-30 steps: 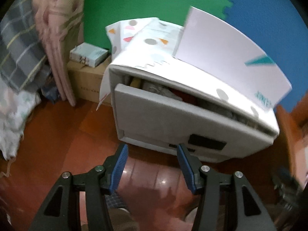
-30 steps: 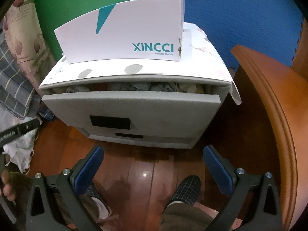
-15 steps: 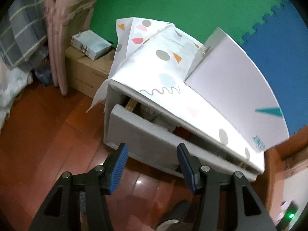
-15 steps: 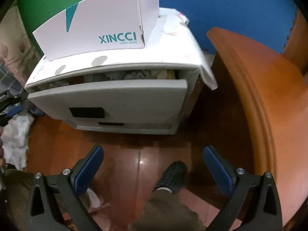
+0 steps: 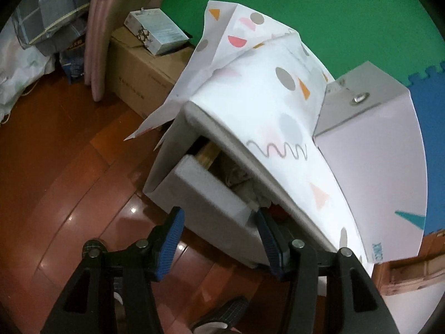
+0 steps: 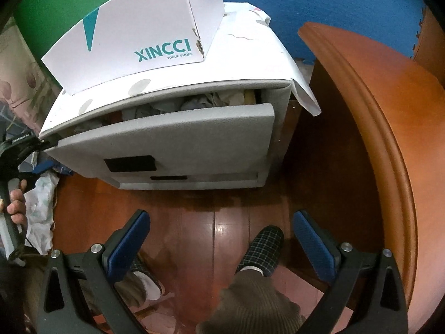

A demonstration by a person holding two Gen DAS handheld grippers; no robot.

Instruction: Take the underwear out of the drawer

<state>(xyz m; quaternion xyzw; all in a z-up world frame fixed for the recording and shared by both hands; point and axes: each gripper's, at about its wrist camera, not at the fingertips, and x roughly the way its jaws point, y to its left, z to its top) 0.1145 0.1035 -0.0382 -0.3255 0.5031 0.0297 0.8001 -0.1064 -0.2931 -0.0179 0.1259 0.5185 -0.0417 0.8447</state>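
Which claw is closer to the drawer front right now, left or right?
Left. The left claw straddles the drawer front at its corner; the right claw hangs open above the floor, short of it.

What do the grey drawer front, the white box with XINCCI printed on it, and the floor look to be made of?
The grey drawer front looks padded, covered in matte, grainy fabric or faux leather; its edges are soft and rounded. The white XINCCI box looks like smooth coated cardboard, scuffed at one corner. The reddish-brown floor looks like glossy varnished wood planks: seams and lamp glints show.
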